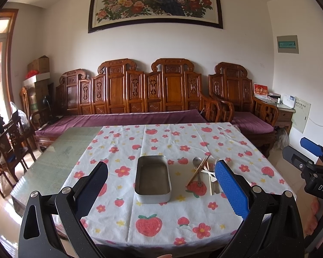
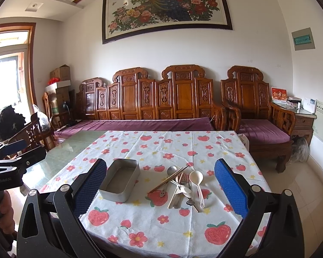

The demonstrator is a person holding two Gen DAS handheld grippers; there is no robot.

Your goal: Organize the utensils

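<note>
A table (image 2: 60, 157) with a glass top is partly covered by a white cloth (image 2: 161, 221) printed with strawberries and flowers. On the cloth stands an empty metal tin (image 2: 120, 180), rectangular with rounded corners. Just to its right lies a loose heap of utensils (image 2: 183, 186): a metal spoon, a pair of brown chopsticks lying slantwise across it, a fork, a white ladle and some pale plastic pieces, all overlapping. The heap and the tin are near but apart.

The left gripper (image 1: 161, 185) hovers over the near edge of the table, jaws wide, holding nothing. The right gripper (image 2: 160, 185) does likewise, jaws wide and empty. Behind the table stands a carved wooden bench (image 2: 152, 105) with purple cushions.
</note>
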